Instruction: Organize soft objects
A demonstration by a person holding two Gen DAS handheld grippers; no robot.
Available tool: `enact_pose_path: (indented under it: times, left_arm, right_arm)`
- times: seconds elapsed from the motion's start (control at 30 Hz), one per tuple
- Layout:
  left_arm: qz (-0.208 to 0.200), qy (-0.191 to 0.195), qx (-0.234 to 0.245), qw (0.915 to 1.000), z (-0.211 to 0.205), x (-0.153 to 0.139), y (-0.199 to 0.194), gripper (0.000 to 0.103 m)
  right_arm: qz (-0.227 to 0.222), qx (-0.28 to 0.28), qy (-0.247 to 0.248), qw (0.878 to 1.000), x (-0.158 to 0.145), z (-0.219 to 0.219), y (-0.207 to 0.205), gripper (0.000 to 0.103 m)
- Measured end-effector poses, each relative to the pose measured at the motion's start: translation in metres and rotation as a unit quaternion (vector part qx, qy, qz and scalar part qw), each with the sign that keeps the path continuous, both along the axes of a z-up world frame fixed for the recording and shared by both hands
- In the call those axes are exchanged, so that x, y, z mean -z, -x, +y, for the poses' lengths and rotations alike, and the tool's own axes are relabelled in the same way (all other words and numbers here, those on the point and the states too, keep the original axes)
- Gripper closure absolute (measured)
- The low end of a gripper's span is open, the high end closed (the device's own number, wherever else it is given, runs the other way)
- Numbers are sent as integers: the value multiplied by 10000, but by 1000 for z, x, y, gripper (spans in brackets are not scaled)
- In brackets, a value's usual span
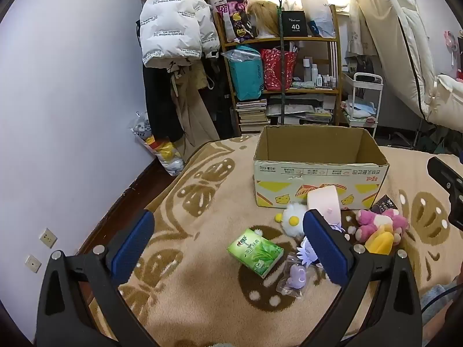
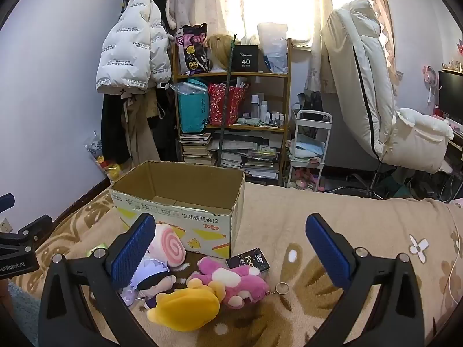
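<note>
- Left claw (image 1: 228, 245): jaws spread wide, nothing between the blue pads; it hovers above the blanket-covered bed (image 1: 202, 303).
- Right claw (image 2: 230, 248): jaws spread wide, holding nothing; it hovers over the cluster of plush toys.
- Cardboard box (image 1: 318, 170): stands open-topped on the bed, upright; no toys show in the part of its interior that is in view.
- Pink swirl roll plush (image 2: 170, 245): leans against the box's front wall.
- Pink plush (image 2: 231, 283) and yellow plush (image 2: 185, 306): lie touching each other on the bed, just in front of the box's near corner. A keyring (image 2: 282, 288) lies at the pink plush's side.
- Dark-haired doll (image 2: 153, 280): lies beside the yellow plush, partly behind the right claw's left finger.
- White flower plush (image 1: 292, 221): lies on the bed in front of the box, near the roll plush.
- Green tissue pack (image 1: 256, 253): lies on the bed between the left claw's fingers in view, apart from the box.
- Purple charm in clear wrap (image 1: 295, 279): lies just beside the tissue pack.
- Small black carton (image 2: 251, 258): rests beside the box's corner, touching the pink plush.
</note>
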State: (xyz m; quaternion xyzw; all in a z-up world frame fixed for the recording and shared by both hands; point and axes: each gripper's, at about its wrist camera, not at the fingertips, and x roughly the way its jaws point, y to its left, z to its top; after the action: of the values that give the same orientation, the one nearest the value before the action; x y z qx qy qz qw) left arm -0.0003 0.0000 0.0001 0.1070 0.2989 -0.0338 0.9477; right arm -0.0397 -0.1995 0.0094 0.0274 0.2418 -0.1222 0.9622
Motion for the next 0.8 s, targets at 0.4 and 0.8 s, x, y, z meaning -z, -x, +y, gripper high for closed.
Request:
enact_pose_path:
  times: [0.4, 0.8]
  left_arm:
    - [-28, -50, 40, 10000, -5, -1, 3, 2]
    - [31, -53, 62, 10000, -4, 3, 0, 2]
  right_arm:
    - [9, 8, -25, 10000, 0, 0, 0, 0]
    - [18, 18, -34, 10000, -1, -1, 0, 0]
